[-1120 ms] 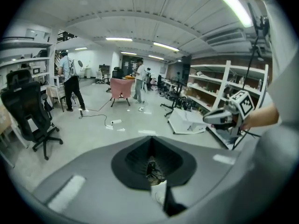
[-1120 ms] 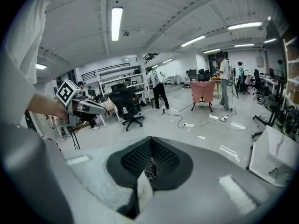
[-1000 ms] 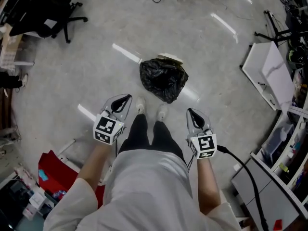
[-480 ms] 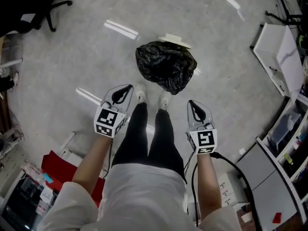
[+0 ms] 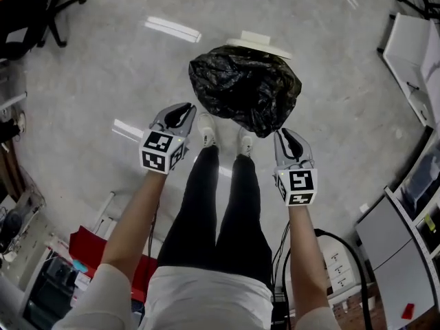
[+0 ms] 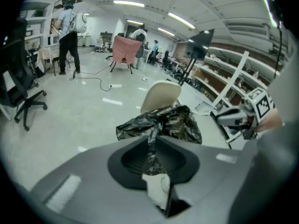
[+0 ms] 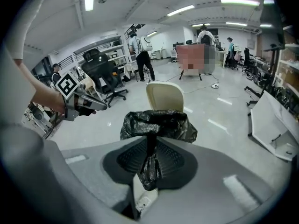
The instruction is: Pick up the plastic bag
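Observation:
A crumpled black plastic bag (image 5: 244,88) lies on the grey floor just ahead of the person's white shoes (image 5: 205,130). A cream flat piece (image 5: 258,43) shows behind it. My left gripper (image 5: 184,108) hangs left of the bag, apart from it. My right gripper (image 5: 283,135) is by the bag's lower right edge; contact cannot be told. Both pairs of jaws have just been opening and stand a narrow slit apart with nothing between them. In the gripper views the bag (image 6: 163,122) (image 7: 159,122) shows beyond that slit of the left gripper (image 6: 152,155) and the right gripper (image 7: 150,157).
A black office chair (image 5: 27,5) stands at the far left. White panels (image 5: 412,40) and shelving line the right side. A red box (image 5: 82,253) sits behind my left arm, and a black cable (image 5: 337,253) trails from my right one. People stand far off (image 6: 67,36).
Both grippers have come down towards the floor and nearer the bag, one on each side of the feet. The bag looks larger and closer in the head view.

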Motion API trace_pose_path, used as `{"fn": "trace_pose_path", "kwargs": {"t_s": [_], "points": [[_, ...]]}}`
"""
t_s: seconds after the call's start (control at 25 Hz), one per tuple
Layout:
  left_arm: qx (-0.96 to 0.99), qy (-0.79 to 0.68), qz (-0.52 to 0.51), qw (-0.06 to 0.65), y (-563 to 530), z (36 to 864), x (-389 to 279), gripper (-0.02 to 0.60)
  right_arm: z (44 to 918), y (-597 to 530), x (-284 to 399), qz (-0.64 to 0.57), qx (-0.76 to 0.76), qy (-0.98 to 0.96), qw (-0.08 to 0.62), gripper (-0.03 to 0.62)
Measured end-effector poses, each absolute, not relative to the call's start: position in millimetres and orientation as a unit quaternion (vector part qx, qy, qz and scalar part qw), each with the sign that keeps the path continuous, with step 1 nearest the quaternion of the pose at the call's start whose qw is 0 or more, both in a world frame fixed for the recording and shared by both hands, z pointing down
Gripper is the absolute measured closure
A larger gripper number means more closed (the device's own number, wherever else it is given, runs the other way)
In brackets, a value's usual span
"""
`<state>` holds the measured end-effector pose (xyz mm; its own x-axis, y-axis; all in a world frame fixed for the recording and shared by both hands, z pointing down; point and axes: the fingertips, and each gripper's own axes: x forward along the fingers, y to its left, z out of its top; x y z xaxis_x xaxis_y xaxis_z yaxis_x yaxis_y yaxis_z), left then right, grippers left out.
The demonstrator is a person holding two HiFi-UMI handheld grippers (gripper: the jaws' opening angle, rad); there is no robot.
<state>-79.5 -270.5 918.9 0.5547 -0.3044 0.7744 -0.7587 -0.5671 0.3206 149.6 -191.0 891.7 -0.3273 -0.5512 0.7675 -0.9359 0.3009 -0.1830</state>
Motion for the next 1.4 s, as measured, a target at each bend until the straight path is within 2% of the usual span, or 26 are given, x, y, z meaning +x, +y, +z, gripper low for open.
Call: {"fn": "trace_pose_path", "kwargs": {"t_s": [0.12, 0.28, 0.32, 0.44, 0.52, 0.56, 0.6, 0.64, 0.76, 0.8, 0.84, 0.88, 0.92, 0.96, 1.04, 1.08, 1.16, 1.4], "points": [[0.795, -0.332, 0.347, 0.370, -283.9, 969.3, -86.0, 0.481, 937.6, -193.3, 159.5, 0.336, 0.510, -0.729, 0.310, 0.471], [0.773, -0.327, 0.363, 0.406, -293.4, 1025.2, -89.5, 0.417, 985.4, -193.4, 174.0, 0.364, 0.546, -0.690, 0.305, 0.424], [0.768, -0.326, 0.366, 0.412, -294.0, 1035.3, -89.6, 0.386, 994.1, -192.4, 176.9, 0.371, 0.554, -0.681, 0.304, 0.411], [0.759, -0.317, 0.362, 0.440, -293.0, 1054.9, -86.1, 0.314, 1015.7, -190.2, 181.4, 0.388, 0.565, -0.660, 0.308, 0.351], [0.759, -0.296, 0.358, 0.457, -289.5, 1065.5, -80.1, 0.273, 1031.1, -189.6, 180.6, 0.399, 0.561, -0.653, 0.317, 0.288], [0.759, -0.282, 0.355, 0.468, -286.8, 1071.5, -76.1, 0.239, 1039.3, -189.0, 179.9, 0.405, 0.557, -0.650, 0.322, 0.262], [0.758, -0.269, 0.348, 0.482, -283.9, 1078.1, -71.9, 0.173, 1047.6, -188.3, 179.4, 0.410, 0.553, -0.647, 0.327, 0.247], [0.755, -0.260, 0.337, 0.498, -281.9, 1084.9, -68.2, 0.134, 1055.9, -187.7, 179.2, 0.415, 0.549, -0.646, 0.331, 0.236], [0.748, -0.261, 0.308, 0.527, -286.6, 1103.0, -63.5, 0.118, 1079.6, -189.7, 177.2, 0.426, 0.534, -0.647, 0.339, 0.227], [0.749, -0.267, 0.312, 0.520, -290.5, 1108.5, -63.3, 0.120, 1086.8, -191.4, 176.0, 0.429, 0.528, -0.649, 0.339, 0.227], [0.752, -0.274, 0.321, 0.507, -294.2, 1113.7, -62.8, 0.149, 1093.2, -193.1, 175.5, 0.433, 0.523, -0.652, 0.337, 0.227], [0.755, -0.281, 0.331, 0.492, -297.8, 1117.9, -61.7, 0.209, 1097.9, -194.4, 175.8, 0.436, 0.518, -0.655, 0.335, 0.229], [0.757, -0.290, 0.339, 0.478, -301.5, 1120.4, -60.1, 0.276, 1100.7, -195.4, 177.0, 0.437, 0.514, -0.658, 0.335, 0.258], [0.758, -0.301, 0.344, 0.466, -305.4, 1120.8, -58.8, 0.344, 1101.6, -196.1, 178.5, 0.435, 0.513, -0.660, 0.336, 0.329], [0.758, -0.323, 0.348, 0.448, -312.8, 1117.9, -58.8, 0.535, 1099.3, -197.5, 179.3, 0.429, 0.513, -0.663, 0.335, 0.484], [0.757, -0.328, 0.350, 0.443, -315.2, 1116.4, -59.7, 0.574, 1097.4, -198.5, 178.0, 0.427, 0.514, -0.665, 0.333, 0.547], [0.756, -0.330, 0.352, 0.442, -317.5, 1112.6, -61.6, 0.575, 1091.1, -201.1, 174.4, 0.424, 0.516, -0.668, 0.328, 0.582], [0.754, -0.346, 0.352, 0.433, -311.6, 1074.8, -64.2, 0.575, 1051.3, -202.4, 174.8, 0.414, 0.509, -0.682, 0.323, 0.588]]}}
